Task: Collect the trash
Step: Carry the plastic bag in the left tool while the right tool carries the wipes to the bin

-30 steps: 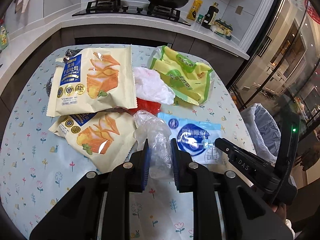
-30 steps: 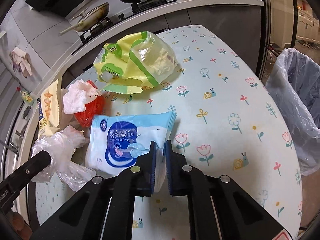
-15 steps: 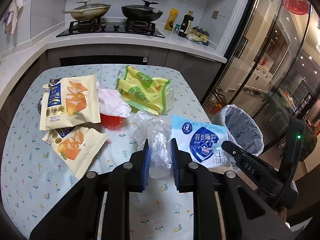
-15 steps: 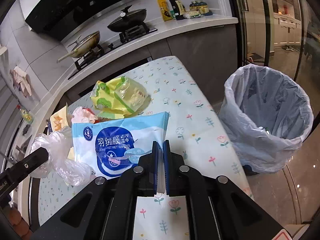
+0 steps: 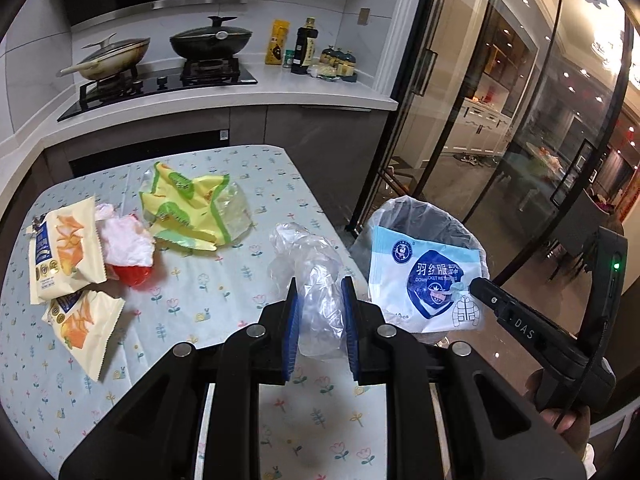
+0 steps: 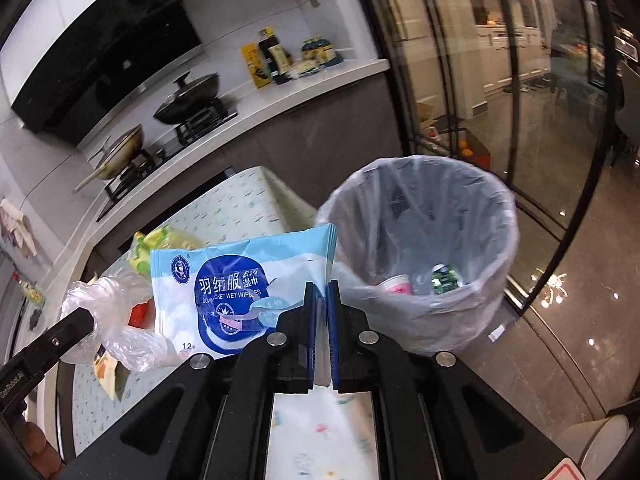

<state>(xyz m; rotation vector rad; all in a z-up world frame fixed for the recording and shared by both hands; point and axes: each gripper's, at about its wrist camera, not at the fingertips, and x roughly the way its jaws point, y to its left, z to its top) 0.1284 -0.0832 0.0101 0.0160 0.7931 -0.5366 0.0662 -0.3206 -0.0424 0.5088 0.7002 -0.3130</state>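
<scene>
Trash in transit: wet-wipes pack (image 6: pixel 240 292) pinched at one edge in the right gripper (image 6: pixel 321 320) jaws near the lined bin (image 6: pixel 420 248), crumpled plastic bag (image 5: pixel 316 280) clamped in the left gripper (image 5: pixel 318 320) jaws above the desk (image 5: pixel 208 288); early release risks missing the bin.

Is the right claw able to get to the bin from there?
Probably yes. The right claw, shut on the wipes pack, has the open bin just ahead, with nothing between them.

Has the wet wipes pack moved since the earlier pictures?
Yes. The wet wipes pack, lifted off the table, now hangs beside the trash bin.
</scene>
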